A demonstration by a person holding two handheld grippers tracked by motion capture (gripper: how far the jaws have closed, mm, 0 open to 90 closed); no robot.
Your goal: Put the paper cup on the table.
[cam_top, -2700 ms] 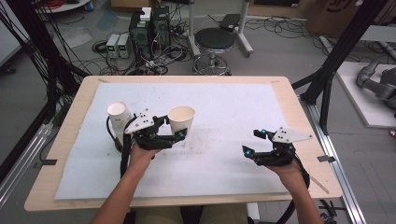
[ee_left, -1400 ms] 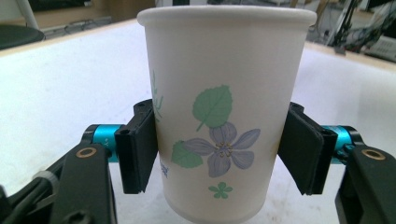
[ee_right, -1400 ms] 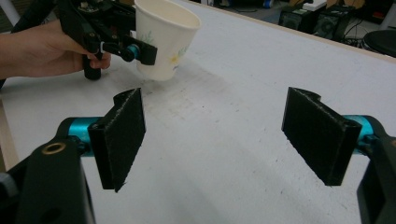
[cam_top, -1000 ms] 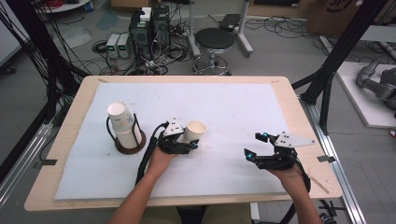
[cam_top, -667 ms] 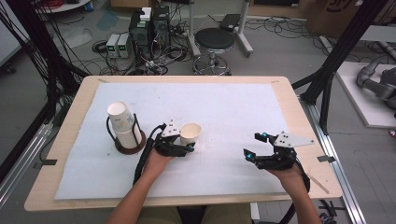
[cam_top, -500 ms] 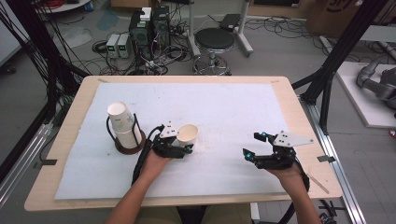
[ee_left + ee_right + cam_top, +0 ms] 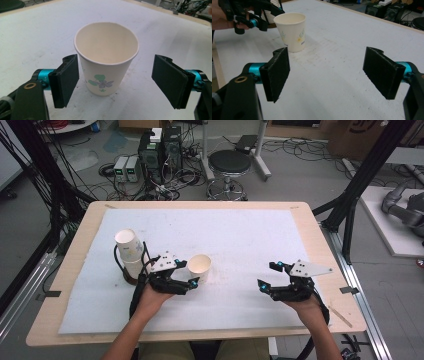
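Left hand-held gripper (image 7: pixel 113 82) spread wide; single paper cup (image 7: pixel 106 57) upright between the jaws, touching neither, centre frame. To withdraw cleanly: pull straight back, no sideways brush, since the cup looks light and easy to tip. Cup: thin tapered paper, rolled rim, floral print. Cup stack (image 7: pixel 129 255) at left. Right hand-held gripper (image 7: pixel 274 279) spread, empty, lower right. Tabletop (image 7: pixel 250 235) has a white matte cover.
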